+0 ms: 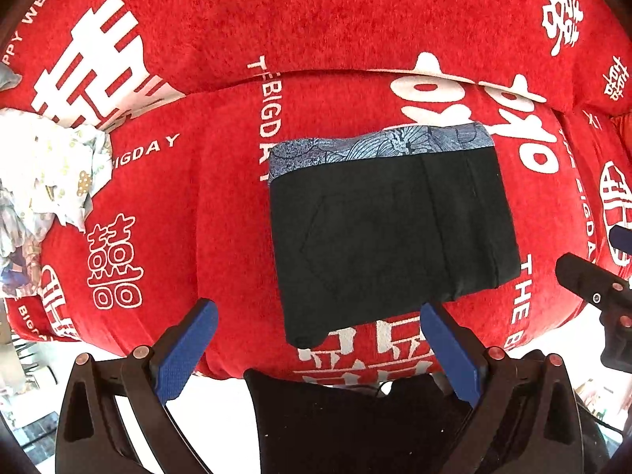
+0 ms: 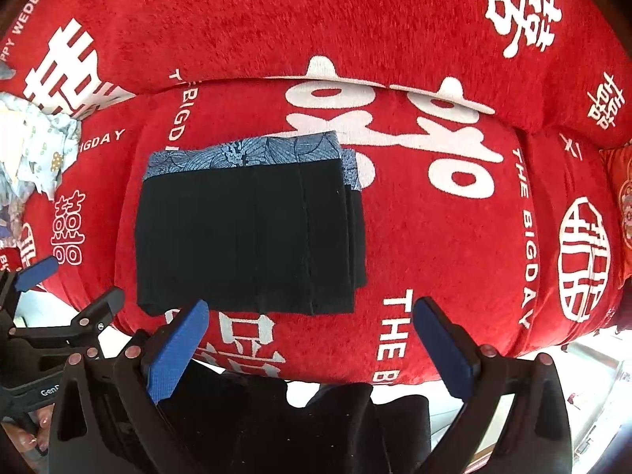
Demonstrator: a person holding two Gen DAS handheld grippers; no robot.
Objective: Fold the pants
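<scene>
Black pants (image 1: pixel 391 229), folded into a compact rectangle, lie flat on a red sofa cover (image 1: pixel 221 205) printed with white characters and lettering. In the left wrist view the bundle sits at centre, its long axis running roughly left to right across the frame and slightly tilted, with a blue patterned band (image 1: pixel 379 144) along its far edge, towards the top of the frame; a pocket outline shows faintly on the dark cloth. In the right wrist view the same bundle (image 2: pixel 249 237) lies left of centre, the patterned band (image 2: pixel 245 154) again on the upper side, and layered folded edges stack at its right end.

Both tools hang above the near edge of the cushion, apart from the cloth. The left gripper (image 1: pixel 316 351) has its blue fingers spread wide with nothing between them; the right gripper (image 2: pixel 312 347) is likewise spread wide and empty. A crumpled pale printed cloth (image 1: pixel 51 173), possibly another garment, lies at the left edge of the frame.
</scene>
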